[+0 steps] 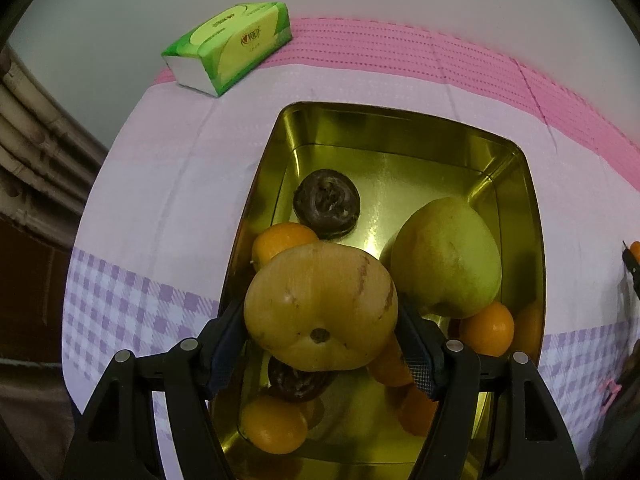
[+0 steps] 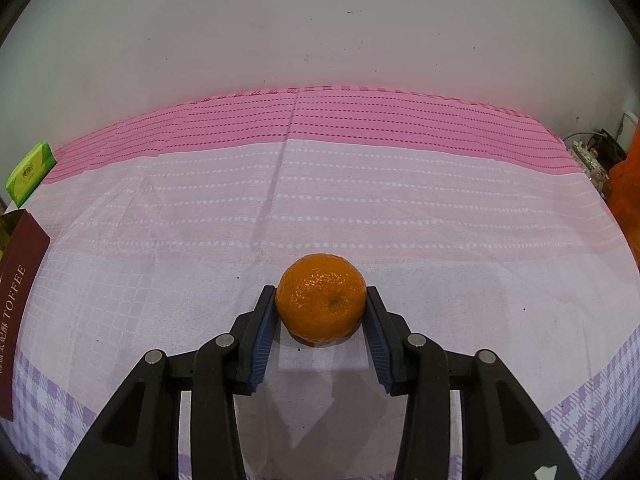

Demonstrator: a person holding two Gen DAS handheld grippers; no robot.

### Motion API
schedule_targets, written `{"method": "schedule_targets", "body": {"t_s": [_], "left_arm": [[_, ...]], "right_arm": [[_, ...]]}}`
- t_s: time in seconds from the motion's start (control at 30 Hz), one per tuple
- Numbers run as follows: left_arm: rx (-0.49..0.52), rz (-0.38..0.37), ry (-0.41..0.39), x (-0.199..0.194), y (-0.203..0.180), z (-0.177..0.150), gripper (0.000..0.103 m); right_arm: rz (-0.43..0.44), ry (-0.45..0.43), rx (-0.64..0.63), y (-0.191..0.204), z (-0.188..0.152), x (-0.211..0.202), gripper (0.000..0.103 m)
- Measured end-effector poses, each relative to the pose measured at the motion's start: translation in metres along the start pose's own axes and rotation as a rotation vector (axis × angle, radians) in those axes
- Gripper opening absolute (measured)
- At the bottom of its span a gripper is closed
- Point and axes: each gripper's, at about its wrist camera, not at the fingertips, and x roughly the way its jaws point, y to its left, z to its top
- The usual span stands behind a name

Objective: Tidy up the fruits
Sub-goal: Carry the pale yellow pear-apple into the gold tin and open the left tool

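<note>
In the left wrist view my left gripper (image 1: 320,308) is shut on a yellow-brown apple-like fruit (image 1: 320,304), which hangs over the near half of a gold tin (image 1: 400,114). In the tin lie a pale green pear (image 1: 446,256), a dark brown round fruit (image 1: 326,202), a second dark one (image 1: 298,380) under the held fruit, and several oranges (image 1: 274,424). In the right wrist view my right gripper (image 2: 322,308) is shut on an orange (image 2: 322,298) that rests on the cloth, with a blue pad against each side.
A pink, white and lilac checked cloth (image 2: 360,200) covers the table, which meets a pale wall. A green tissue pack (image 1: 228,46) lies at the far left. The tin's dark red side (image 2: 20,300) stands left of my right gripper. An orange bag (image 2: 630,192) is at the right edge.
</note>
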Motion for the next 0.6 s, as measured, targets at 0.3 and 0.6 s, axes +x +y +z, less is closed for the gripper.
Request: {"method": "schedule_targets", "body": {"t_s": [0.3,0.6], "left_arm": [[-0.01,-0.012,0.011,-0.003,0.004,-0.008,0.071],[-0.001,-0.027,-0.017,-0.017,0.005,-0.016,0.077]], "right_arm": [[0.002,0.001,-0.003,0.0,0.0,0.001,0.043],[0.004,0.003,0.0,-0.001,0.001,0.002,0.048]]}}
